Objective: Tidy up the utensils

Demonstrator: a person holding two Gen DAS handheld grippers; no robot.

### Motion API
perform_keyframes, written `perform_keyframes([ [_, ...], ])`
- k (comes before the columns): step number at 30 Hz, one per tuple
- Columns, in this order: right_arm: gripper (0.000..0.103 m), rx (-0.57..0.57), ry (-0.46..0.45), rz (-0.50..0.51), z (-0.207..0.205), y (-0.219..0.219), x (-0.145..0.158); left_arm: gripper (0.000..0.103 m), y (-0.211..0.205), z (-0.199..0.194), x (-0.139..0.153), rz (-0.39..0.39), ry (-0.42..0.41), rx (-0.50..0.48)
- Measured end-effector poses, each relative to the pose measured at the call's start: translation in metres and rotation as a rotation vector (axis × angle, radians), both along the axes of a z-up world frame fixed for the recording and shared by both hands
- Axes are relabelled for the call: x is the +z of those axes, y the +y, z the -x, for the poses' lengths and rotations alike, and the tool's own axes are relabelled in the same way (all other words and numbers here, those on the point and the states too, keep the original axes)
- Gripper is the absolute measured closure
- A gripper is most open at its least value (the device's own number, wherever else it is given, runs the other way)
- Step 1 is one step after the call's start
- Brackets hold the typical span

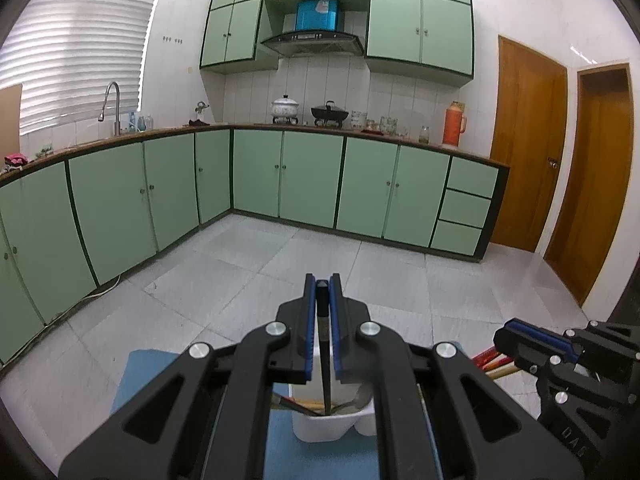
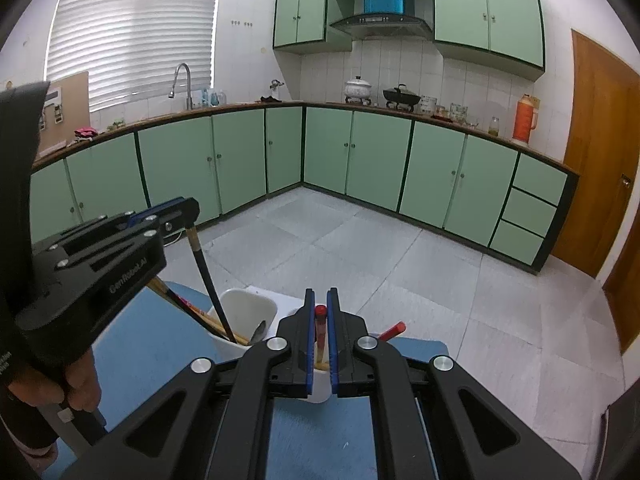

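Right now the left tongs [image 1: 322, 286] are clamped on a black chopstick [image 1: 326, 364] whose lower end dips into the white utensil holder [image 1: 332, 426] on the blue counter [image 2: 160, 344]. Beside them, the right tongs [image 2: 321, 300] pinch a red-tipped chopstick [image 2: 320, 322] over the same holder.

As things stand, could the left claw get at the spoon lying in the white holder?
Probably not yet. The left claw is shut on a black chopstick whose lower end already stands in the white holder, beside the spoon. The way down looks open, but it would have to let go first.
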State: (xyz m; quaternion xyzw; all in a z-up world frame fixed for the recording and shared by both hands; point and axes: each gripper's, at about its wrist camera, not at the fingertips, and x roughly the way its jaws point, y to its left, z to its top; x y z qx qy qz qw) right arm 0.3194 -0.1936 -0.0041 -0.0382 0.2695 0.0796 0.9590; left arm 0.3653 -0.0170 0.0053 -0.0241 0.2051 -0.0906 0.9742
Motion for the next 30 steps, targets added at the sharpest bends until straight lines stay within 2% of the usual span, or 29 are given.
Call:
perform_keyframes([
  [7, 0.096, 0.007, 0.012, -0.012, 0.002, -0.001, -0.003, 0.095, 0.004, -0.001, -0.013, -0.016, 0.033, 0.004],
  [10, 0.089, -0.003, 0.004, -0.031, 0.004, -0.004, 0.001, 0.095, 0.005, -0.001, -0.012, -0.015, 0.038, 0.004],
  [12, 0.076, -0.018, -0.017, -0.058, 0.008, -0.010, 0.006, 0.094, 0.008, 0.001, -0.010, -0.010, 0.037, 0.008],
  [14, 0.069, -0.028, -0.046, -0.079, 0.015, -0.017, 0.011, 0.089, 0.010, 0.003, -0.006, -0.002, 0.032, 0.010],
  [16, 0.065, -0.042, -0.075, -0.087, 0.022, -0.023, 0.019, 0.076, 0.012, 0.008, -0.002, 0.006, 0.019, 0.016],
  [21, 0.052, -0.079, -0.126, -0.114, 0.043, -0.039, 0.032, 0.059, 0.015, 0.028, 0.008, 0.016, -0.011, 0.020],
  [24, 0.048, -0.097, -0.148, -0.132, 0.056, -0.049, 0.037, 0.053, 0.018, 0.045, 0.012, 0.012, -0.022, 0.016],
  [30, 0.034, -0.123, -0.184, -0.162, 0.089, -0.067, 0.045, 0.033, 0.025, 0.084, 0.015, 0.016, -0.040, 0.016],
])
